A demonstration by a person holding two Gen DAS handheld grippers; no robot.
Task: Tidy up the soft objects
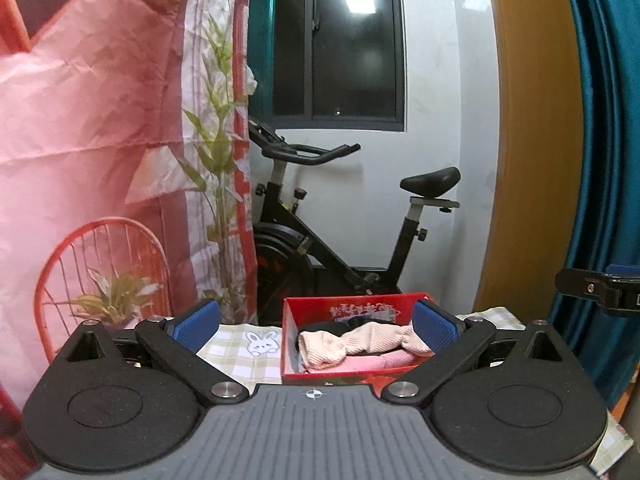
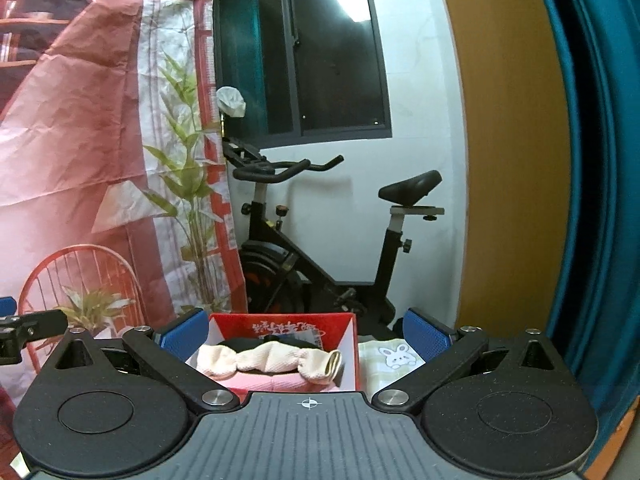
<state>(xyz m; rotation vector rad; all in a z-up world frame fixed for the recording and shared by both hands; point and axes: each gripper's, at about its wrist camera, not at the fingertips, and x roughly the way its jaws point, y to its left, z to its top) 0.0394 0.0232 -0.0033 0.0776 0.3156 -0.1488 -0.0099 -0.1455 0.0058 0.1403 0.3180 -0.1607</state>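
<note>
Just ahead of both claws sits the red box point(image 1: 352, 308), on a checked cloth with a bunny print point(image 1: 262, 342) spread over the desk, and it looks well stocked: a cream ribbed sock point(image 1: 360, 340) lies draped across the top, a pink soft piece point(image 1: 376, 362) tucked under it, something dark beneath that. The left claw point(image 1: 316, 326) is spread wide and carries nothing, the box framed between its blue pads; the right claw point(image 2: 306, 334) is just as wide and just as empty, with the box a little to its left. By the look of it the sorting is mostly done, since no loose soft item shows on the visible cloth, though much of the desk is hidden behind the claw bodies, so more may remain. Beyond the desk stands an exercise bike point(image 2: 320, 240), with a pink printed backdrop point(image 1: 100, 120) to the left and a teal curtain point(image 2: 592, 160) on the right. Nothing blocks the path to the box.
</note>
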